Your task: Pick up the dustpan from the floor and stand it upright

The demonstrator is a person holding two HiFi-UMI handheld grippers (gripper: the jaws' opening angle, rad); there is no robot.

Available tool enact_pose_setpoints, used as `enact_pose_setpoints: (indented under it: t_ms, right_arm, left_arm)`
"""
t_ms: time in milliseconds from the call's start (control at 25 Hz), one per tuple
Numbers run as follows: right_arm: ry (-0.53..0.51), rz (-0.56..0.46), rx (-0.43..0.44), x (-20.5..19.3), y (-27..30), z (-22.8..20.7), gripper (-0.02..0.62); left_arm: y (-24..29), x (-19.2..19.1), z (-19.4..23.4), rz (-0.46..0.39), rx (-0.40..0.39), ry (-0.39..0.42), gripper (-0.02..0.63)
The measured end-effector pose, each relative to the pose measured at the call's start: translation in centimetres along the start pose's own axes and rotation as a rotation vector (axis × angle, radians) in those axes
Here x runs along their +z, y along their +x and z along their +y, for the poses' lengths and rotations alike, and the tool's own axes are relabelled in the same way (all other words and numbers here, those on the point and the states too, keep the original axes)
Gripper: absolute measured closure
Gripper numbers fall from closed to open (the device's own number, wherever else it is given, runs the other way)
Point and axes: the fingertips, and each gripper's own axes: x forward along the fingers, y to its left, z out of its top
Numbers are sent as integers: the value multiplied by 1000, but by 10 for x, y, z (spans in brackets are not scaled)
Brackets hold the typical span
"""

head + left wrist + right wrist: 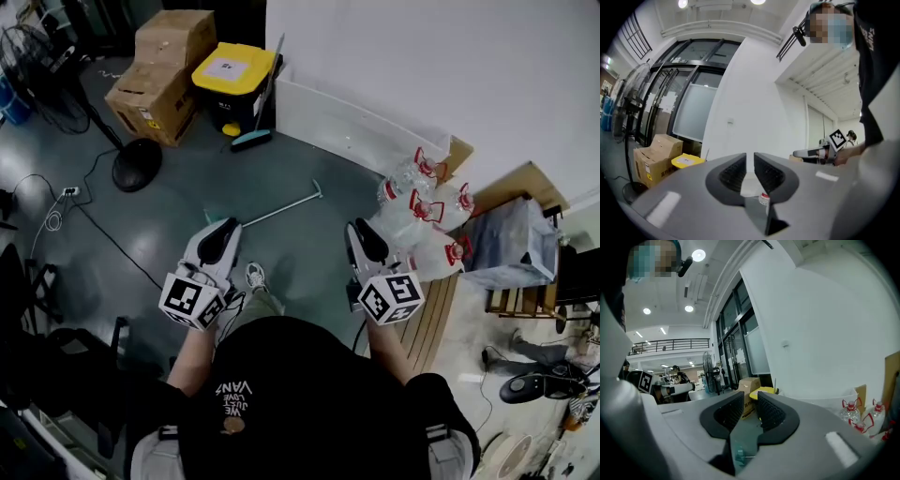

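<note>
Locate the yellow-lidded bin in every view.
Head view: top, left of centre, against the wall, bin.
Left gripper view: lower left, low in the picture.
Right gripper view: near the centre, small.
Shared landmark: the cardboard boxes stand just left of the bin in all three views.
</note>
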Motion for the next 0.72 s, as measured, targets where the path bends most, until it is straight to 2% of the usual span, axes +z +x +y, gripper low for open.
enact_pose_setpoints:
  t_ms: [80, 240, 520, 720]
  right_arm:
    - [4, 2, -10, 2, 26, -5, 521]
    - [14, -3, -36, 7, 80, -14, 455]
    - [19, 26, -57, 5, 165, -18, 453]
    - [15, 35, -73, 6, 208, -20, 453]
  left_arm:
    - [20, 0, 18, 7, -37, -6, 551]
    - [53, -1, 62, 27, -78, -7, 549]
    - [84, -3, 142, 57, -80, -22, 483]
    - [96, -9, 182, 76, -86, -20, 455]
